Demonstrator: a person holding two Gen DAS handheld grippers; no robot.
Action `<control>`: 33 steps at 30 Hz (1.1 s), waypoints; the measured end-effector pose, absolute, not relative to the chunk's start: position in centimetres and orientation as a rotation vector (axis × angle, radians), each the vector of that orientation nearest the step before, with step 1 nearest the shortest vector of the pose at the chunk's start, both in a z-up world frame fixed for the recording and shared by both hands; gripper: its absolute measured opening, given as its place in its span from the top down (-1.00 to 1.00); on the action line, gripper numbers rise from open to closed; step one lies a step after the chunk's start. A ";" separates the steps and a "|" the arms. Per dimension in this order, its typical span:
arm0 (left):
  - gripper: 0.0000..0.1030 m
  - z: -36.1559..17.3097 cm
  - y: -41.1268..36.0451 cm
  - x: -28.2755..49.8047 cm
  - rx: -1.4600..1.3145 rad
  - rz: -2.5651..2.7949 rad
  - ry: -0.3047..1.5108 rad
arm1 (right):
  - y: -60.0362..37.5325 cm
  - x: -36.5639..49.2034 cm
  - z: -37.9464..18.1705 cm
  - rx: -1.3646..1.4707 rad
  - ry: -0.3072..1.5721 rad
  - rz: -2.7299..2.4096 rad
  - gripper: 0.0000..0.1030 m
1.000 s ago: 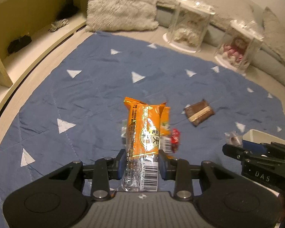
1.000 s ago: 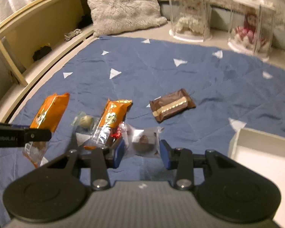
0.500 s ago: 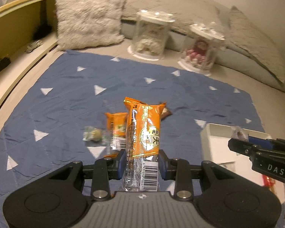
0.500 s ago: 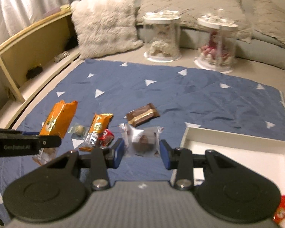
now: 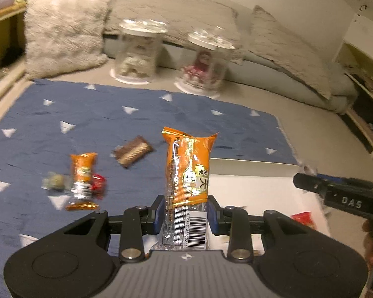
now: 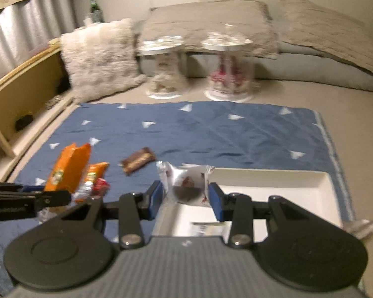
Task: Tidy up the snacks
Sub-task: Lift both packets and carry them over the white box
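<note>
Handling: I hold the orange snack bar (image 5: pixel 187 171) upright by its crimped barcode end, left gripper (image 5: pixel 186 217) clamped; light, crinkly, slippery film. Right gripper (image 6: pixel 186 196) is closed on a soft clear-wrapped pastry (image 6: pixel 186 186) above the white tray (image 6: pixel 273 176). Brown wafer pack (image 5: pixel 133 151) and small orange bar (image 5: pixel 83 180) lie on the blue mat (image 5: pixel 99 121), well aside; nothing blocks the tray.

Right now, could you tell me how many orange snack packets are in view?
2: the large orange packet clamped in the left gripper, and the smaller orange packet on the blue blanket. Others may be hidden.
</note>
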State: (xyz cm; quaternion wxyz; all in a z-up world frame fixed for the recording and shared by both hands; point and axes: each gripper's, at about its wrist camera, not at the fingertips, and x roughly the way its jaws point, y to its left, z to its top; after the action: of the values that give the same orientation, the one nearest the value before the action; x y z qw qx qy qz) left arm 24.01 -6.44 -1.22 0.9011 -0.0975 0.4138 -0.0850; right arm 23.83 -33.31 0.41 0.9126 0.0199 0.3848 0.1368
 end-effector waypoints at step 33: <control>0.21 -15.4 -22.0 29.5 -0.452 -0.292 1.123 | -46.2 28.4 -6.5 0.141 0.976 0.073 0.08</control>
State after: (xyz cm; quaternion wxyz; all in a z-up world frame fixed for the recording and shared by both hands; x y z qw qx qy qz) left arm 29.52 -21.96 -15.39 0.8123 -0.2119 0.5259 -0.1366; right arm 28.43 -46.16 -6.54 0.8804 0.0677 0.4682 0.0350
